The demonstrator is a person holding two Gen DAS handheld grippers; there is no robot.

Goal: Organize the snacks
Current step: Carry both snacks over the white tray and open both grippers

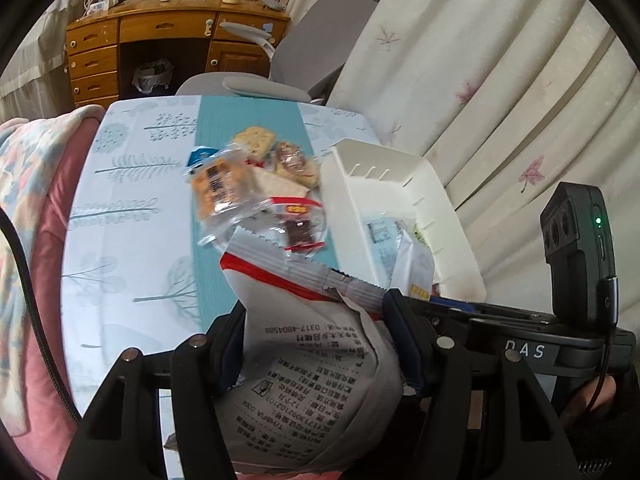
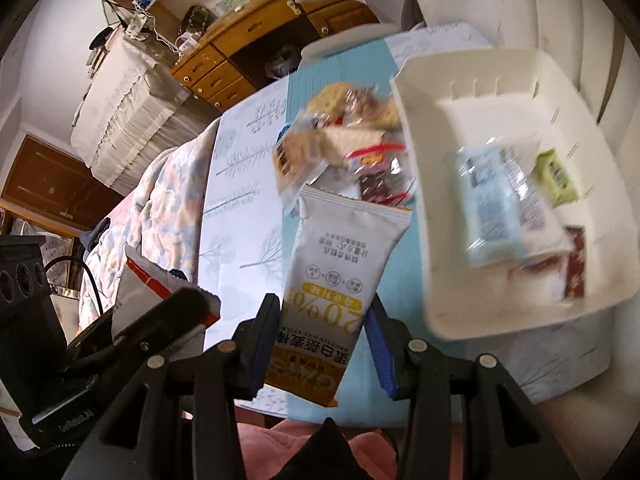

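A grey-and-red snack packet (image 1: 304, 364) is pinched between the pads of the left gripper (image 1: 316, 344), held above the near edge of the white bin (image 1: 404, 184). A white-and-yellow oat bar packet (image 2: 340, 276) is clamped by the right gripper (image 2: 320, 340), just left of the bin, in which several packets (image 2: 508, 204) are already lying. A pile of loose snacks (image 1: 256, 188) is seen on the teal runner (image 1: 212, 120), beside the bin's far left corner.
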